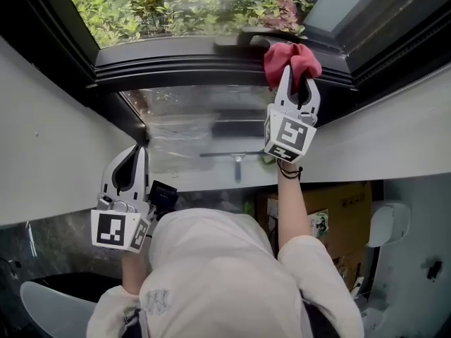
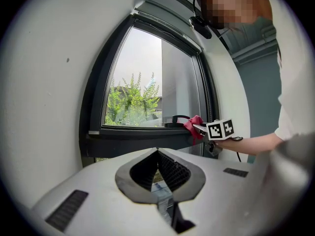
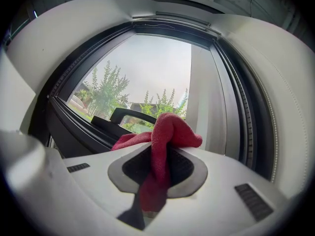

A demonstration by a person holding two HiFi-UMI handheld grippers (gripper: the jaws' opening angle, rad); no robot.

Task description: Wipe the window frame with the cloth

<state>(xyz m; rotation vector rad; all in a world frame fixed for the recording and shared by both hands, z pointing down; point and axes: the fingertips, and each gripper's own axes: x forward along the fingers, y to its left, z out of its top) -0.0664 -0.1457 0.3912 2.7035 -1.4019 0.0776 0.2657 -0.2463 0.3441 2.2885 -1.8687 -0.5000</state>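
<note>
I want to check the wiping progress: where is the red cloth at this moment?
In the head view, the red cloth is right of centre, clamped in the right gripper and held against the dark window frame beside the black handle.

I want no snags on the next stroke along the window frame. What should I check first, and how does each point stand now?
1. Grip: cloth clamped in the right gripper jaws: ok.
2. Placement: cloth at the window frame lower rail: ok.
3. Leftward path free: not ok, the handle lies right beside the cloth.
4. Other arm: left gripper shut, empty, held low away from the frame: ok.
5. Firm pressure on the rail: cannot tell.
</note>
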